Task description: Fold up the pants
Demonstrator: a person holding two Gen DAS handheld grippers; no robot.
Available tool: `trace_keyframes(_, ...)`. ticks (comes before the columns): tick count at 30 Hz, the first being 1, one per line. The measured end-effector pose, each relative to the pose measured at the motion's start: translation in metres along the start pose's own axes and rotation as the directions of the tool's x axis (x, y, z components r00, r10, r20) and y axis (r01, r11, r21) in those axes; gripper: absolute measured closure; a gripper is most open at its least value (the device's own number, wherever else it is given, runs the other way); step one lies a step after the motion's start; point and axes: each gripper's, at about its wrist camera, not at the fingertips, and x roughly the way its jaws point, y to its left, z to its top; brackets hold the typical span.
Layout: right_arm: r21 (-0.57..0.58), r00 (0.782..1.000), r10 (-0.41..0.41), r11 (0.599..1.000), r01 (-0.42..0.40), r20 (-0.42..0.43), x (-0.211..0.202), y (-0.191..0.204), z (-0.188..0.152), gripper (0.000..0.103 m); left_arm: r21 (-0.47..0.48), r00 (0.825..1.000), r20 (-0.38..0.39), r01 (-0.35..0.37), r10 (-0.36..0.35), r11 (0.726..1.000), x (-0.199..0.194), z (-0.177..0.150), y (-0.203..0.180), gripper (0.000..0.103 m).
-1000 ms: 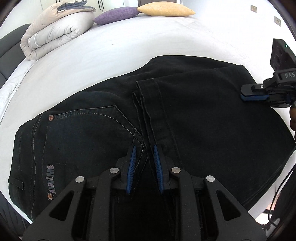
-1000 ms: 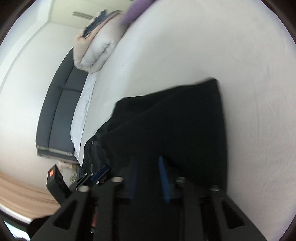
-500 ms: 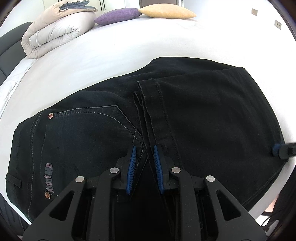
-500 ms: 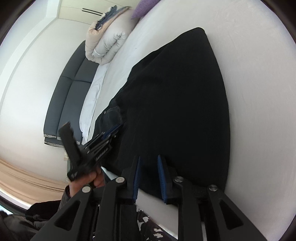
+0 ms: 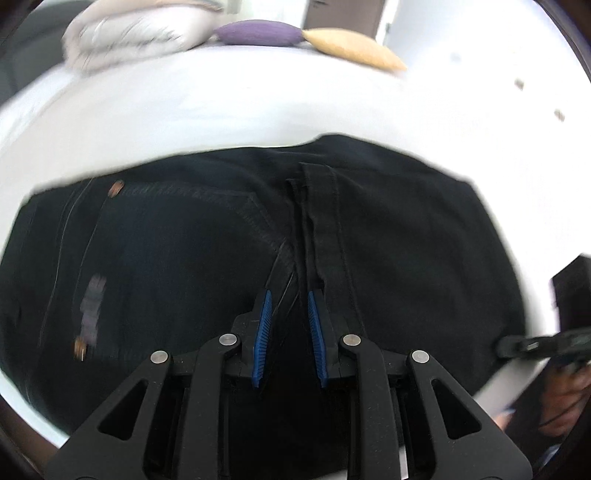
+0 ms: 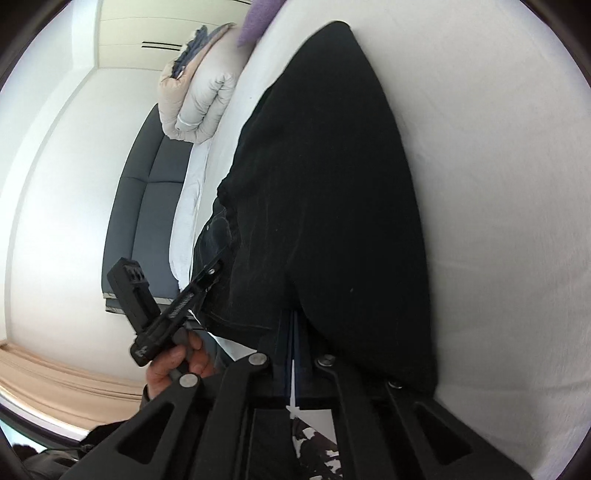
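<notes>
Pants (image 5: 406,236) lie half-folded on bed (image 5: 221,107); left hand-held gripper (image 5: 290,306) pinches hem seam, right hand-held gripper (image 6: 293,332) clamped shut on fold edge; lift both evenly, keep edges aligned.

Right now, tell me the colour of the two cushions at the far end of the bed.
One cushion is purple, the other mustard yellow; the left wrist view shows both best.

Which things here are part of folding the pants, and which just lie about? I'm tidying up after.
Part of the job: black pants, left gripper, right gripper, white bed.

Lying about: rolled duvet, purple cushion, yellow cushion, dark sofa.
</notes>
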Motion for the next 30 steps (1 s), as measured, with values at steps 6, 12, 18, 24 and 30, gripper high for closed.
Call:
trace_keyframes(6,-0.025,0.999,-0.008,1.0,0.009,0.036,0.001,0.005,-0.007,0.103,-0.369,0.973,0.222,0.143,-0.063,0.918,-0.075,-0.047,0.085,0.008)
trace_keyframes(12,-0.031,0.996,-0.013,0.999,0.016,0.087,-0.002,0.01,-0.017,0.09,-0.666,0.928,0.368,0.309,-0.062,0.679,-0.114,-0.098,0.184,0.008)
trace_keyframes(18,-0.082,0.995,0.019,0.997,-0.011,0.094,0.0,0.035,-0.02,0.042,-0.741,0.89,0.445,0.429,-0.1,0.516,-0.109,-0.121,0.232,0.008)
trace_keyframes(24,-0.073,0.995,0.008,0.997,0.0,0.096,0.003,0.039,-0.021,0.042,-0.723,0.865,0.478,0.485,-0.15,0.492,-0.093,-0.118,0.244,0.008)
trace_keyframes(30,-0.074,0.996,0.005,0.997,0.002,0.095,0.0,0.038,-0.024,0.043,-0.72,0.836,0.524,0.538,-0.165,0.439,-0.076,-0.119,0.251,0.009)
